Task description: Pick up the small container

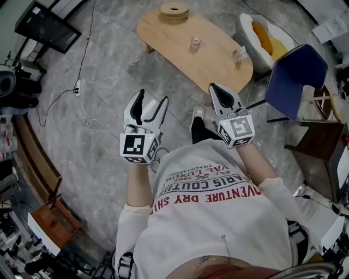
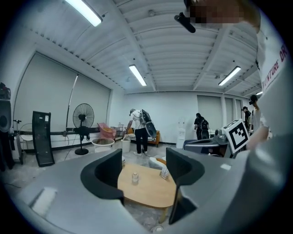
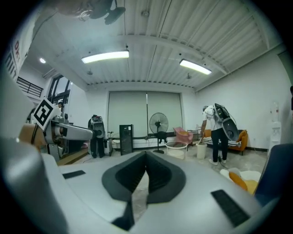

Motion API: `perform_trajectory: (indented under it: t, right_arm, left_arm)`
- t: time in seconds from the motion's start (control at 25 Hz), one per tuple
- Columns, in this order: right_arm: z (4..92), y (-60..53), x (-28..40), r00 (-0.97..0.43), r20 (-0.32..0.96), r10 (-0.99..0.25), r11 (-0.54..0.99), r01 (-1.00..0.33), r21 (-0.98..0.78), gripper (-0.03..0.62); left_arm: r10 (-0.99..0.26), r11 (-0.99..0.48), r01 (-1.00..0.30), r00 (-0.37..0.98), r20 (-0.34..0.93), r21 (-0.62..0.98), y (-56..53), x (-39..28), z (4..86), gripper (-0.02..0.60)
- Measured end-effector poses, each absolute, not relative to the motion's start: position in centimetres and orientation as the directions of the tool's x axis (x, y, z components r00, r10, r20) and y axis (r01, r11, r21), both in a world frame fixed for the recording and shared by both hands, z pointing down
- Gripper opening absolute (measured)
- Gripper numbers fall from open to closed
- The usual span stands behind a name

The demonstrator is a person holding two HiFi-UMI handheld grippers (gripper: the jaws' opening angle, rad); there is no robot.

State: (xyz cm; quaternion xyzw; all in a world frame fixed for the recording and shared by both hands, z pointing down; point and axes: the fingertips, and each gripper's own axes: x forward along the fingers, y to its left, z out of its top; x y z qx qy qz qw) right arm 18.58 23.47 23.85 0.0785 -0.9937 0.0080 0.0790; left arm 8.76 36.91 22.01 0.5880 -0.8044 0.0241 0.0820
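Note:
The small container (image 1: 194,42), a little clear jar with a pale lid, stands upright near the middle of a low oval wooden table (image 1: 218,68) far ahead of me. My left gripper (image 1: 152,98) is held at waist height, well short of the table, open and empty. In the left gripper view the small container (image 2: 135,178) shows on the table (image 2: 151,194) through the gap of the left gripper (image 2: 144,167). My right gripper (image 1: 215,87) is shut with nothing in it; in its own view the right gripper (image 3: 145,165) points off to the side of the table.
A round wooden piece (image 1: 174,10) and a small packet (image 1: 240,54) also sit on the table. A white seat with an orange cushion (image 1: 263,34) and a blue chair (image 1: 297,71) stand at its right. A cable and power strip (image 1: 77,87) lie on the floor.

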Motion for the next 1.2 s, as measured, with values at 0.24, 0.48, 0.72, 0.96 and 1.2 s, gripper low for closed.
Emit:
perform_trajectory:
  t: [0.24,0.48,0.72,0.96,1.2]
  right_arm:
    - [24.4,14.0,12.2,-0.972,0.182,-0.146,0.988,-0.153,-0.023,0.006]
    - [26.5,4.9,7.7,-0.961,0.225,-0.163,0.982,-0.18,-0.056,0.006]
    - [29.7,0.3,5.4,-0.93,0.285,-0.233,0.957,-0.271,-0.101,0.006]
    - [33.8,-4.5,2.6,-0.86,0.364,-0.358,0.896,-0.426,-0.126,0.006]
    - [38.8,-6.7,-0.1,-0.768,0.426,-0.479,0.774,-0.598,-0.208,0.006]
  left_arm:
    - [-0.939,0.298,-0.952,-0.279,0.203,0.073,27.2,2.3,22.9,0.31]
    - [-0.939,0.238,-0.971,-0.219,0.266,0.039,17.1,-2.1,25.2,0.31]
    - [-0.924,0.104,-0.994,-0.085,0.372,0.03,11.2,-4.5,29.9,0.31]
    - [-0.897,-0.103,-0.993,0.119,0.426,0.061,4.2,-8.1,34.4,0.31]
    - [-0.827,-0.289,-0.954,0.289,0.483,0.077,-0.9,-11.9,39.5,0.311]
